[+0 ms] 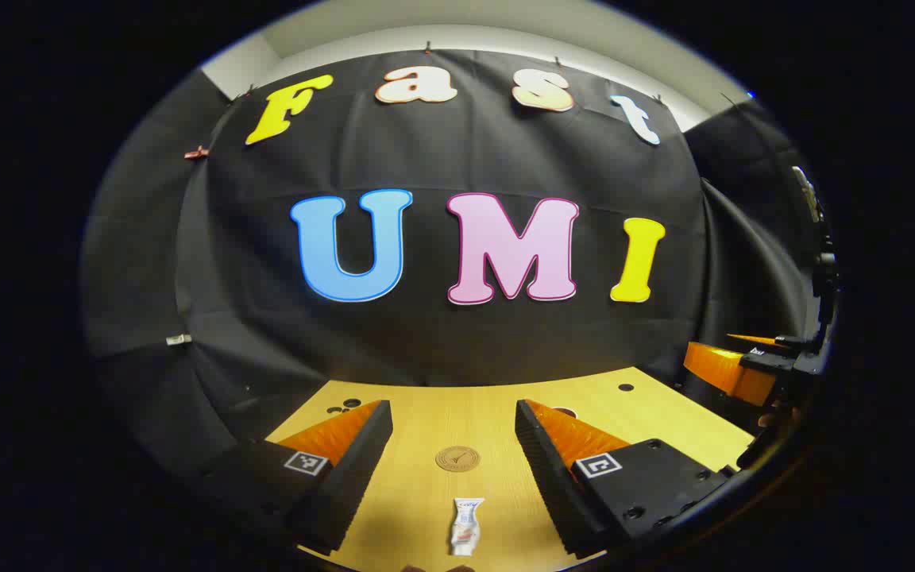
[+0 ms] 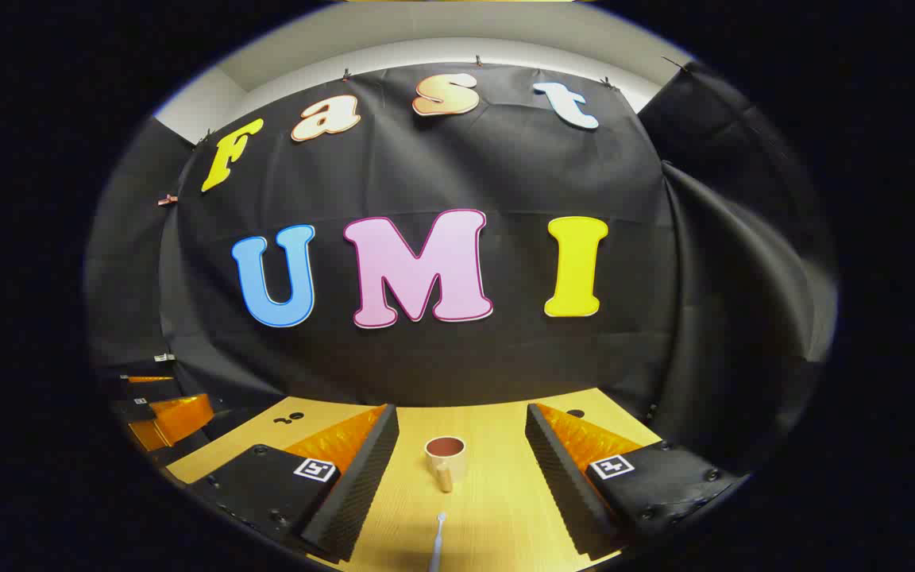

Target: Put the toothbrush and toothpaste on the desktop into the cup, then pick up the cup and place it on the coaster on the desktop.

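Well, both grippers are hovering wide open and empty: the left gripper [image 1: 453,445] is framing the toothpaste [image 1: 466,525] at bottom centre below the coaster [image 1: 457,458], while the right gripper [image 2: 461,449] is framing the cup [image 2: 445,458] and, lower, the toothbrush [image 2: 436,543]. Closing squarely across the tube's middle looks best, with bare desk [image 1: 497,401] lying all around.

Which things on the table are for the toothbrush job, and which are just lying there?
For the job:
toothpaste, flat on the table
coaster, beyond the toothpaste
cup, standing upright
toothbrush, lying in front of the cup
left claw and right claw, both open

Just there:
wooden table
dark holes in the tabletop
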Tool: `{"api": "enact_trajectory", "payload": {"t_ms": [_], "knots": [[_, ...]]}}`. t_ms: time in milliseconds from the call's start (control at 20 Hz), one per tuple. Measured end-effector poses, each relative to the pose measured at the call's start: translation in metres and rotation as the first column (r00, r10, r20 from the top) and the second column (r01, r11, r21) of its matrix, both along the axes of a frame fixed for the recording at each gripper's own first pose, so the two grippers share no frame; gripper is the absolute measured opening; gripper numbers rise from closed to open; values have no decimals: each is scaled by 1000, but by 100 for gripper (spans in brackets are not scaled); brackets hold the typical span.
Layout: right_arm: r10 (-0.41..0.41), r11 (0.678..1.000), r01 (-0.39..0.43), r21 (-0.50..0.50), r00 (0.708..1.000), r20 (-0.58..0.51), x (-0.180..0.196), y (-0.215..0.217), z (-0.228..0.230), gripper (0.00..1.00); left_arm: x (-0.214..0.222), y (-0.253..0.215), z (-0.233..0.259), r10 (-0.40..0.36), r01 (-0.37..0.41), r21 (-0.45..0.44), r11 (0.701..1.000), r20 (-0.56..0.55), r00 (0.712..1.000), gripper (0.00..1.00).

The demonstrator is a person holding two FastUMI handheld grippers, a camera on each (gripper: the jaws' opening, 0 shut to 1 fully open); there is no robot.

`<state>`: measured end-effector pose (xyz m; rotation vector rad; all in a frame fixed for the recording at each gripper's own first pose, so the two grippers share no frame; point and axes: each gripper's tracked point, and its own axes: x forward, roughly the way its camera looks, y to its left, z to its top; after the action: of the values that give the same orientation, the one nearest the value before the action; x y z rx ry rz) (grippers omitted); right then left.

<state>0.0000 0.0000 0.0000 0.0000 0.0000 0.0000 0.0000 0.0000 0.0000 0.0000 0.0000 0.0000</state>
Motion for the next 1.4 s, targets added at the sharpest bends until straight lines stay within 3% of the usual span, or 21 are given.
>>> {"api": "enact_trajectory", "payload": {"t_ms": [200, 1050, 1400], "knots": [[-18, 1000, 19, 15, 997, -80, -10, -7, -28, 99, 4, 2, -17, -5, 4, -25, 1000, -38, 999, 97], [6, 1000, -4, 17, 992, -129, -2, 5, -41, 99, 0, -5, -45, -59, 54, -53, 997, -95, 994, 97], [11, 999, -5, 34, 981, -193, 13, -4, -58, 99, 19, -5, -96, -87, 67, -83, 994, -267, 960, 97]]}}
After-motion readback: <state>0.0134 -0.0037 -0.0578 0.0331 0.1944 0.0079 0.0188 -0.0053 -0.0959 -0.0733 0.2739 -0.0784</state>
